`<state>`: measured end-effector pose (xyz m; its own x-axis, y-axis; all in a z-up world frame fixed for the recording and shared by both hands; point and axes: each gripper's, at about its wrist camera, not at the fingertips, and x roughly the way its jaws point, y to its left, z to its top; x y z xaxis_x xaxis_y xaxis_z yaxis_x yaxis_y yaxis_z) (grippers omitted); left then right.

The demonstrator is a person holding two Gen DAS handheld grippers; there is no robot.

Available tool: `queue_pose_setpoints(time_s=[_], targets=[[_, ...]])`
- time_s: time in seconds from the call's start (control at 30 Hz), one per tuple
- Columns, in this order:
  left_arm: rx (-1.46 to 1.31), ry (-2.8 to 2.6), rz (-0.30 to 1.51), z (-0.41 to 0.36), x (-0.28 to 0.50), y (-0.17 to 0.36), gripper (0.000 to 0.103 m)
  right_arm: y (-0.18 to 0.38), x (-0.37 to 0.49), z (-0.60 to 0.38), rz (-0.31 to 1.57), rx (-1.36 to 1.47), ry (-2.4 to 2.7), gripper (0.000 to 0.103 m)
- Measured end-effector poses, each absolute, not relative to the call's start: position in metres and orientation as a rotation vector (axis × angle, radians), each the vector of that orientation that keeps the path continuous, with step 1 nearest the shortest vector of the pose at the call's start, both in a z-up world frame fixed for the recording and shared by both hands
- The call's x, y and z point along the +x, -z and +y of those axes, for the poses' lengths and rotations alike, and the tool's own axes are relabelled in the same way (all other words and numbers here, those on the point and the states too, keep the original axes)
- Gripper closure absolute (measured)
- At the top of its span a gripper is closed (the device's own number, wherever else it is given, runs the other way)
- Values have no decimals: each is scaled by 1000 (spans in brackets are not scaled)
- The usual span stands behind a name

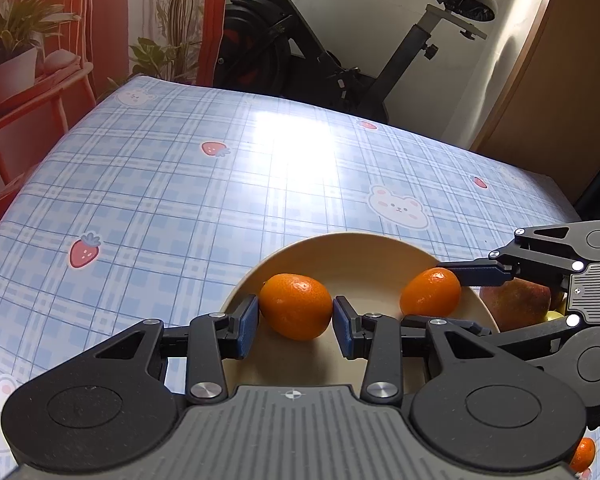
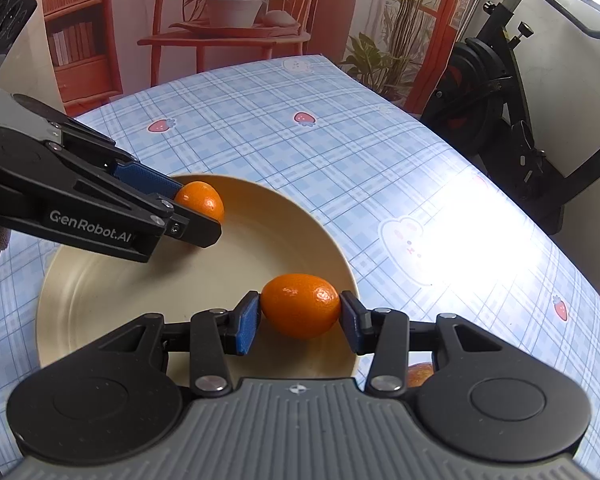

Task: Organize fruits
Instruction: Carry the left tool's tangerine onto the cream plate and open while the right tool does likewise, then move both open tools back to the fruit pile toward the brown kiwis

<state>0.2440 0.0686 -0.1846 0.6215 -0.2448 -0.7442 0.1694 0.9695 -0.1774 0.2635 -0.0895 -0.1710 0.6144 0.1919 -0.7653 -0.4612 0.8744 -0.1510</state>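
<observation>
Two small oval orange kumquats: left kumquat [image 1: 295,306] and right kumquat [image 2: 300,305], each over the cream plate [image 2: 100,300], long axis sideways. Reddish apple [image 1: 516,304] beside plate; another kumquat [image 1: 583,454] on counter.

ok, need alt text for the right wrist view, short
The right hand-held gripper grips a small oval orange fruit between its blue pads over the near edge of a cream plate. Across the plate, the left hand-held gripper holds a second orange fruit. The plate sits on a blue plaid tablecloth.
</observation>
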Motion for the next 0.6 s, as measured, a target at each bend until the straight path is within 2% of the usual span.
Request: queue_pose_setpoints(time_s=[0.6], targets=[[-93, 230, 819, 70, 221, 163, 60, 151, 240, -96, 759, -328, -362, 57]])
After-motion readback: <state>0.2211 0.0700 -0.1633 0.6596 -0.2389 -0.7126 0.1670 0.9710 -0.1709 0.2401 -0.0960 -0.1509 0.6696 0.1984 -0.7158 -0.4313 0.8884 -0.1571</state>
